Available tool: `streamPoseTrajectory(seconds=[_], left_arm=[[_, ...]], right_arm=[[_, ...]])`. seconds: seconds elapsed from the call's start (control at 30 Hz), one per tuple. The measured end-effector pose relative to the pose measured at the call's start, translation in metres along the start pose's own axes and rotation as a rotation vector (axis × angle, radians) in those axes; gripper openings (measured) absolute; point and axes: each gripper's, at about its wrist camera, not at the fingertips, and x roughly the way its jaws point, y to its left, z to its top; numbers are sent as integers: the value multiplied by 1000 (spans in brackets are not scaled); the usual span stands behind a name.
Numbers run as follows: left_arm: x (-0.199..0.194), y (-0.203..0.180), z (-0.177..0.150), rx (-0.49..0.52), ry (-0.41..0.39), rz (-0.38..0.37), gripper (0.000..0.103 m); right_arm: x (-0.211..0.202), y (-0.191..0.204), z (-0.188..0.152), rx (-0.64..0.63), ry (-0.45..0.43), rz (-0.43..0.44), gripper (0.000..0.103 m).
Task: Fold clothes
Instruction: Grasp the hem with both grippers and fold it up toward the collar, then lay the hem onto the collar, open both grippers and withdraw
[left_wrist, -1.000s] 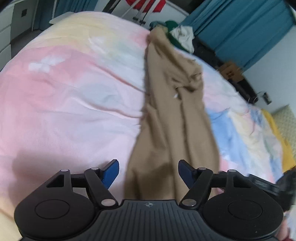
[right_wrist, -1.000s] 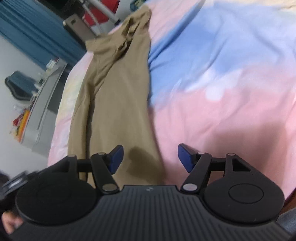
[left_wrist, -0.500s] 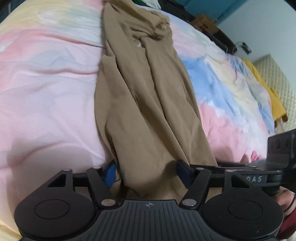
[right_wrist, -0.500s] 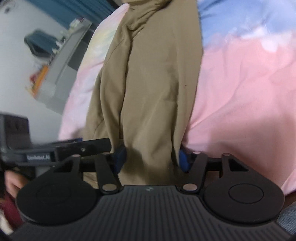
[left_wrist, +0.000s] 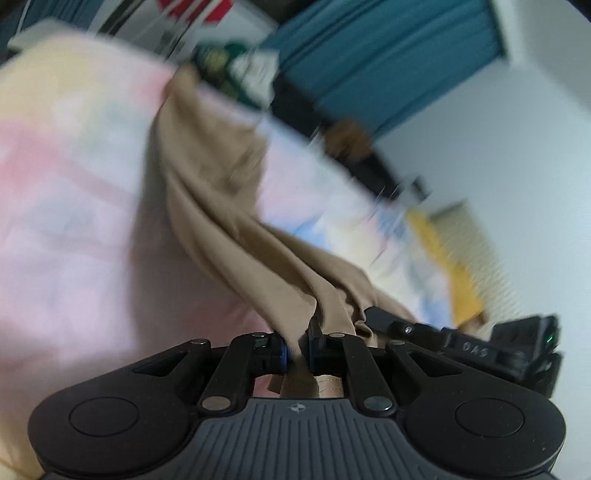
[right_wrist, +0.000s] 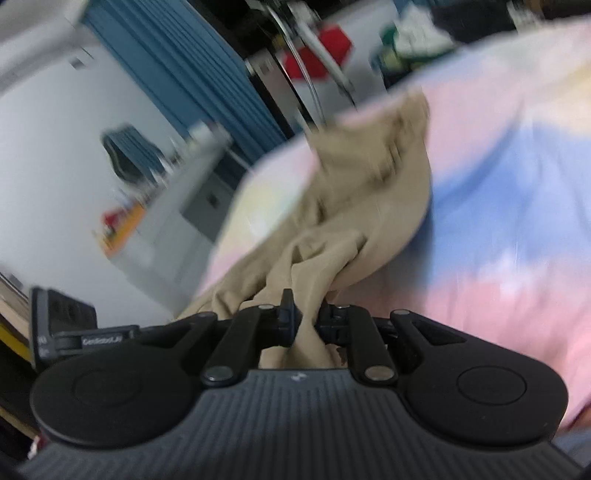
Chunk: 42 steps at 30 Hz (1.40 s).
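Observation:
A long tan garment (left_wrist: 207, 206) lies stretched across a pastel patchwork bedspread (left_wrist: 66, 221). My left gripper (left_wrist: 297, 345) is shut on its near end, with cloth bunched between the blue pads. My right gripper (right_wrist: 306, 325) is shut on the same near end of the garment (right_wrist: 369, 206), just beside the left one. Each gripper shows at the edge of the other's view: the right one in the left wrist view (left_wrist: 472, 347), the left one in the right wrist view (right_wrist: 74, 332). The near end is lifted off the bedspread (right_wrist: 498, 221); the far end still lies on it. Both views are motion-blurred.
Blue curtains (left_wrist: 369, 66) hang beyond the bed. A pile of green and white clothes (left_wrist: 236, 70) sits at the bed's far end. A grey desk (right_wrist: 184, 206) and a blue chair (right_wrist: 125, 151) stand to the left. A yellow cloth (left_wrist: 454, 266) lies at the right.
Both grippers came down over the garment's near end, shut on it and raised it. The cloth now bunches and pulls up from the bed toward the grippers.

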Motion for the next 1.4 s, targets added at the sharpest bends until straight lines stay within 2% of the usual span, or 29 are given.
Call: streamPoseTrajectory(seconds=[0.13,0.27,0.4,0.5,0.6,0.67,0.8,0.9,1.03,1.13,1.23,1.4], left_arm=[[-27,-42,11,15,-94,-72,9],[-49,-72,-16,56,-116,-106,9],[-54,-85,-70,114,-84,-66,9],[-51,-70,-115,62,-23,-42,9],[-44,-61,-141,43,15,-11,9],[-40,-53,-144,29,16,-6,9],[-47,-61,-112,78,-61,10,9],[-46,-72,-73,127,-112,4,9],[-24,-76,-11,156,-165,50,9],[-1,-55,33,103,-191,65,9],[34,-26,70,92,-203,119,9],[109,43,116,55,-184,207,10]], right_arm=[[-39,19,31,-35,-96,55,12],[-79,25,28,-82,-145,93,12],[-111,11,-17,-95,-106,101,12],[-119,-4,-62,-87,-59,92,12],[-124,-15,-100,-55,-23,83,12],[-128,-16,-106,-37,-26,74,12],[-132,-2,-83,-75,-121,56,12],[-119,4,-47,-110,-189,40,11],[-90,-6,3,-93,-242,14,11],[-56,-19,39,-69,-272,-29,11],[-14,-42,67,-27,-274,-85,11],[65,-90,84,21,-249,-174,11]])
